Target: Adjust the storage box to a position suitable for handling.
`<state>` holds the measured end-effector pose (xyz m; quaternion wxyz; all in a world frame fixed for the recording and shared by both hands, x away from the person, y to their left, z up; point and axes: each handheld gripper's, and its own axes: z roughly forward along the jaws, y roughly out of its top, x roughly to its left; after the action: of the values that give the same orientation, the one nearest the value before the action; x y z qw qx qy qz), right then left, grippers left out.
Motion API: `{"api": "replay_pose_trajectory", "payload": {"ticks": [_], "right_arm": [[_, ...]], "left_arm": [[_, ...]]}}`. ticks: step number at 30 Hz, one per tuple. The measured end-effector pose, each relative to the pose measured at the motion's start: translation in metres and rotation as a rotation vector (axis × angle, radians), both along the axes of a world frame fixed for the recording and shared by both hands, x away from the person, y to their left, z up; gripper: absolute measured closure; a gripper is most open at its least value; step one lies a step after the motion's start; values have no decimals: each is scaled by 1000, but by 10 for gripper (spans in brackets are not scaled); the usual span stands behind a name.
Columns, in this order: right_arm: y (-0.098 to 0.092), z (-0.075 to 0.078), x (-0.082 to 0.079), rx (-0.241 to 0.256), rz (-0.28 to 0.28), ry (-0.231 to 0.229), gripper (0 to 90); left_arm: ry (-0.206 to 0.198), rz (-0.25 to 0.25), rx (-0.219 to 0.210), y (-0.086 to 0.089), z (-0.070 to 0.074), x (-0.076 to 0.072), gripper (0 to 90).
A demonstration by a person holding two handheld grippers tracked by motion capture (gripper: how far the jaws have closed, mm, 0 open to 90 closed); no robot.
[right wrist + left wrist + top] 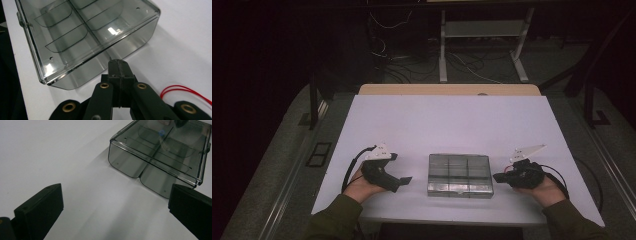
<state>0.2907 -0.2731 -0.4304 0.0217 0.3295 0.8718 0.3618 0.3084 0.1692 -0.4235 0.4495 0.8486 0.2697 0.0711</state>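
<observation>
Clear smoky plastic box [459, 175] with divided compartments sits lid shut on the white table [437, 125], near the front edge, midway between both hands. Left gripper [401, 181] rests on the table left of the box, near it but not touching, jaws pointing toward it; in the left gripper view [115, 205] the jaws stand wide apart, holding nothing. Right gripper [498, 176] is just beside the box's right side; in the right gripper view [119, 72] its jaws are pressed together, empty, tips close to the box wall [82, 37]. Red wire [185, 90] trails beside it.
</observation>
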Motion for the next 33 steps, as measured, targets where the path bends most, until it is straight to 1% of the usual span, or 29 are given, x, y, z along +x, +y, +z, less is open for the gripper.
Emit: {"api": "replay_pose_trajectory", "payload": {"ticks": [3, 5, 8, 12, 20, 30, 31, 32, 33], "right_arm": [[4, -1, 0, 2, 11, 8, 890], [8, -2, 1, -19, 11, 2, 890], [10, -3, 2, -19, 14, 6, 891], [19, -3, 3, -25, 30, -3, 891], [28, -3, 6, -29, 43, -9, 891], [29, -3, 7, -25, 48, -14, 890], [28, -2, 7, -17, 47, -22, 887], [27, -2, 8, -15, 42, -26, 861], [27, -2, 8, -15, 42, -26, 861]], "left_arm": [[-1, -7, 3, 0, 0, 0, 0], [2, -6, 3, -1, 0, 0, 0], [4, -5, 2, -2, 0, 0, 0], [1, -5, 2, -1, 0, 0, 0], [3, -5, 0, -1, 0, -1, 0], [0, -6, 4, -1, 0, -2, 0], [0, -3, 0, -1, 0, -2, 0], [0, -2, 2, -1, 0, -2, 0], [-2, -5, 5, 0, 0, -2, 0]]}}
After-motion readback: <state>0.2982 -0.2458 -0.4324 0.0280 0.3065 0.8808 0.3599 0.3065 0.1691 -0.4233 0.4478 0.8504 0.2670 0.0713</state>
